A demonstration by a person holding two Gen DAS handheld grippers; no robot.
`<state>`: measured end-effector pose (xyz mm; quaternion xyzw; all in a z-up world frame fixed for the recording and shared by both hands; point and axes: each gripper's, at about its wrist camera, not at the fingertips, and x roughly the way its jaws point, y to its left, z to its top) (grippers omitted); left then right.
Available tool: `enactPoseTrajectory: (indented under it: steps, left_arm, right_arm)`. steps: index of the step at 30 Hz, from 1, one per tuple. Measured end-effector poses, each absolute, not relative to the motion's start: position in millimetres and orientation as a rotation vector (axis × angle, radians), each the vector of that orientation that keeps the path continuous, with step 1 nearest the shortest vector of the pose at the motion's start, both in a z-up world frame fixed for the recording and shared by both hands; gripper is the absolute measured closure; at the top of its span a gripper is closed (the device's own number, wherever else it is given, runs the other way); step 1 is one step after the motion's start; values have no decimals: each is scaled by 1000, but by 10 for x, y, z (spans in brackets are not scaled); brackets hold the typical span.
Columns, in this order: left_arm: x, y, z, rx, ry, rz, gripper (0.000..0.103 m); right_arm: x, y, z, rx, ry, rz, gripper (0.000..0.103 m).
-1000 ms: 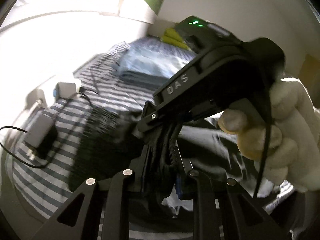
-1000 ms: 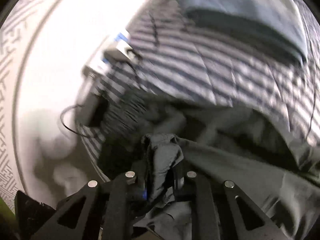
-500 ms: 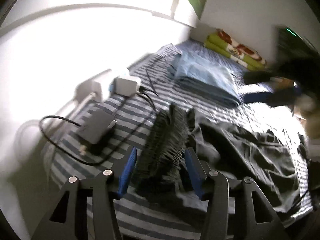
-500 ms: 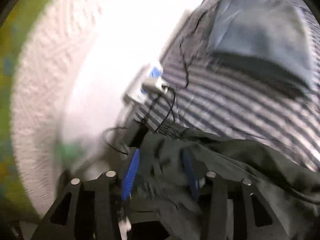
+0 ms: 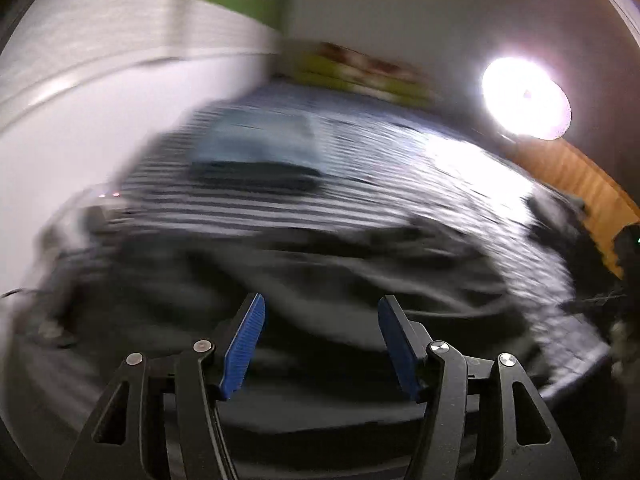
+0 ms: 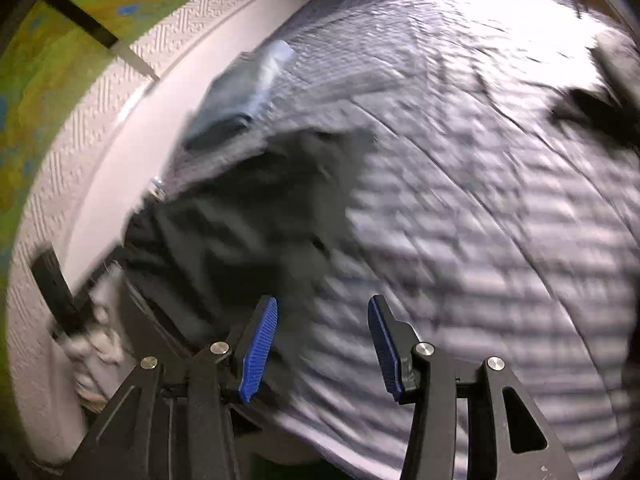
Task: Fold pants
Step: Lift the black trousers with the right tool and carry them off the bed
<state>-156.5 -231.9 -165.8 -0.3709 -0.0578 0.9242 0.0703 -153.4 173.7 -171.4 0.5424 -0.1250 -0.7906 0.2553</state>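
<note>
Lying crumpled across the near left part of the striped bed sheet (image 6: 480, 220), the dark pants (image 6: 248, 216) spread in loose folds, blurred in both views. In the left wrist view the pants (image 5: 320, 280) fill the near middle of the bed, and the left gripper (image 5: 320, 316) hangs over them with its blue pads (image 5: 244, 344) apart and its jaws opening; nothing is pinched between them, though whether the cloth below touches them cannot be told. In the right wrist view the right gripper (image 6: 322, 320) is spread as well, with no cloth between its pads; it sits over the striped sheet just right of the pants' edge. A folded blue-grey cloth (image 6: 240, 92) lies farther off, beside the white wall (image 6: 80, 168). At the far right of the left view a bright lamp (image 5: 524, 96) glares.
</note>
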Motion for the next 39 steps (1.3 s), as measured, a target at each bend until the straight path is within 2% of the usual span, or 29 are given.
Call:
enactPoseTrajectory:
  steps: [5,10,14,18,26,28,30,31,32,33,34,36,39]
  left_arm:
    - [-2116,-1429,-1552,-1222,-28,2577,39]
    - [-2804,-684,-1447,-1324,174,2477,30]
    - [-3392,-250,-1685,-1518,166,2339,29]
    - [-3643,131,-1998,-1629,347,2292,29]
    - [-3827,392,-2347,-1711,502,2244,29]
    - [-3842,427,-2393,-1709,517,2234,37]
    - [-3858,453,-2445,-1724,527,2211,53]
    - [-3856,468,-2462,-1726,538,2205,57]
    - [-3850,480,-2468,-1720,547,2203,67]
    - [-3849,486,-2467,-1713,559,2206,84]
    - [-3849,497,-2463,-1708,573,2214,90]
    - [-3866,500,-2439,-1704,561,2235,98]
    - [-3873,511,-2390,-1684,555,2251,99]
  right_arm:
    - [-1121,1761,-1886,1353,-225,-2140,59]
    - [-996,1683,-1975,1213,-27,-2153,59]
    - [-937,1606,-1988,1090,40,-2109,59]
    - [-869,1561,-2086,1036,45,-2073,60]
    - [-824,1516,-2163,987,106,-1998,63]
    - [-872,1523,-2208,1001,90,-1994,64]
    - [-913,1511,-2258,1024,66,-1973,68]
    - [-916,1482,-2263,1023,76,-1974,70]
    - [-905,1454,-2258,1015,93,-1976,76]
    - [-886,1420,-2249,1007,111,-1972,89]
    - [-862,1385,-2240,1005,124,-1963,92]
    - [-833,1365,-2216,996,129,-1971,94]
    - [-804,1401,-2180,981,137,-1993,96]
